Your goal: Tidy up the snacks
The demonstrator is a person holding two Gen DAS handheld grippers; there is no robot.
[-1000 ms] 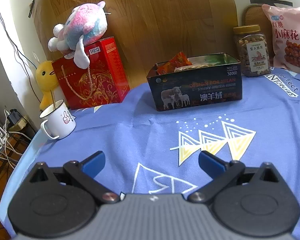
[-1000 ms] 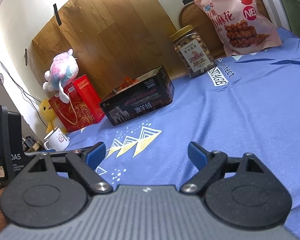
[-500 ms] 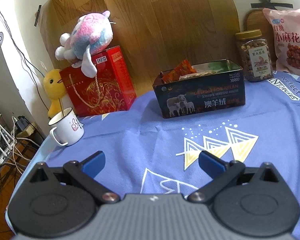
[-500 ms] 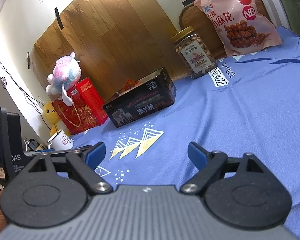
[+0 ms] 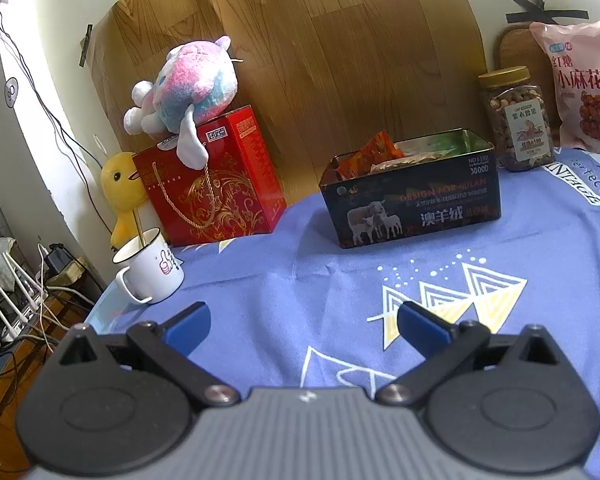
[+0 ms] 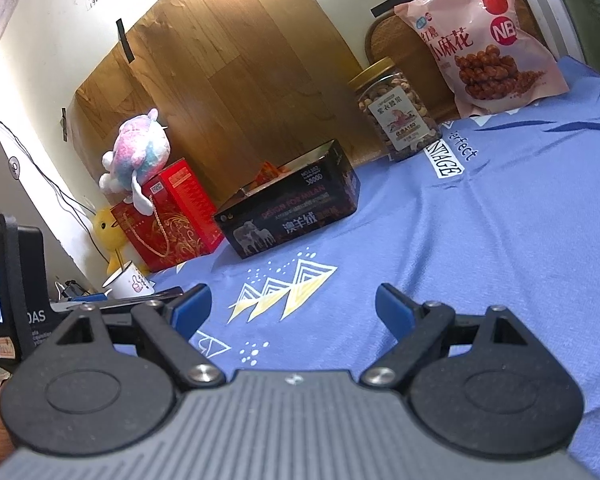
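Both the left gripper (image 5: 302,326) and the right gripper (image 6: 294,308) hover wide open and empty above the blue cloth (image 5: 540,240) (well short of the black tin (image 5: 412,208) of snack packets).

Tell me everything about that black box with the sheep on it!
The black box looks like a metal tin, long and rectangular, with no lid on. Its front shows sheep, white Chinese writing and reddish English words. It stands flat on the blue cloth, in front of the wooden board, and no gripper touches it. Snack packets poke out of the top, an orange one highest.
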